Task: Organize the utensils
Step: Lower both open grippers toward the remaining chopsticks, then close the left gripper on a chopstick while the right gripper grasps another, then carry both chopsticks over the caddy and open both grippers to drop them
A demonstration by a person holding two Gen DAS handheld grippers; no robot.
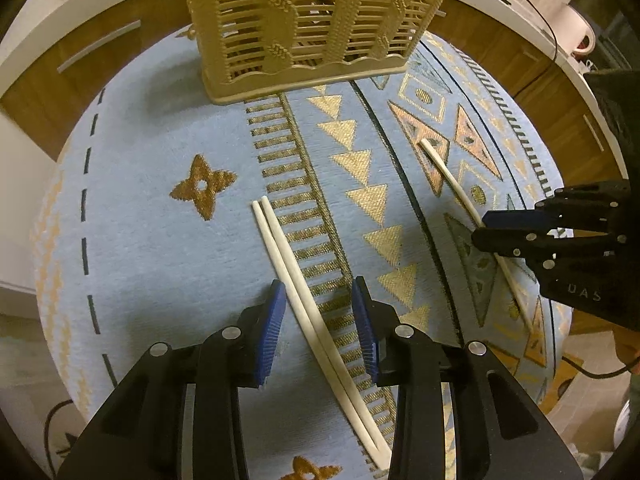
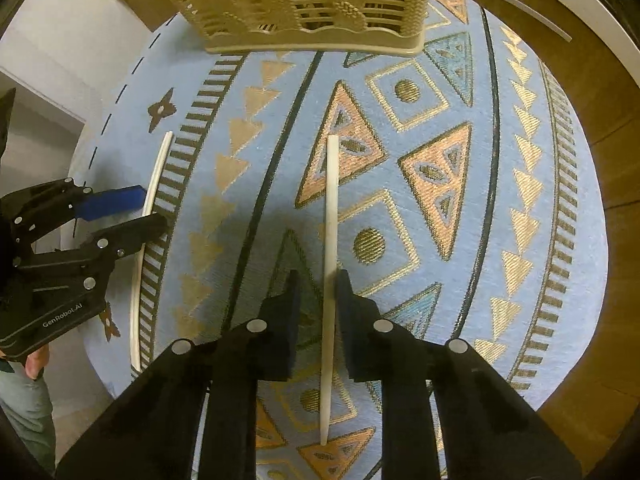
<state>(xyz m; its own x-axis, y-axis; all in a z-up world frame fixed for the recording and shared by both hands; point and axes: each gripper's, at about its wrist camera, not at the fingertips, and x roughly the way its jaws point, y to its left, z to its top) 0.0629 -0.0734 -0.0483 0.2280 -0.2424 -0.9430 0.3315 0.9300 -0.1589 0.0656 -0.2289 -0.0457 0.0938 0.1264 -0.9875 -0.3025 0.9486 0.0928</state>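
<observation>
A pair of white chopsticks (image 1: 296, 276) lies side by side on the blue patterned cloth (image 1: 160, 220). My left gripper (image 1: 320, 292) is open and straddles them low over the cloth; it also shows in the right wrist view (image 2: 140, 208). A single white chopstick (image 2: 331, 240) lies to the right, also seen in the left wrist view (image 1: 452, 176). My right gripper (image 2: 318, 280) is open around it, jaws either side; it shows in the left wrist view (image 1: 480, 226). A tan slatted utensil holder (image 1: 316, 20) stands at the far edge, also in the right wrist view (image 2: 304, 0).
The cloth covers a round table (image 2: 592, 240) with a brown wooden rim. A white counter (image 1: 532, 20) with a kettle (image 1: 576, 32) and wooden cabinets (image 1: 80, 64) runs behind. A cable (image 1: 56, 420) hangs at the lower left.
</observation>
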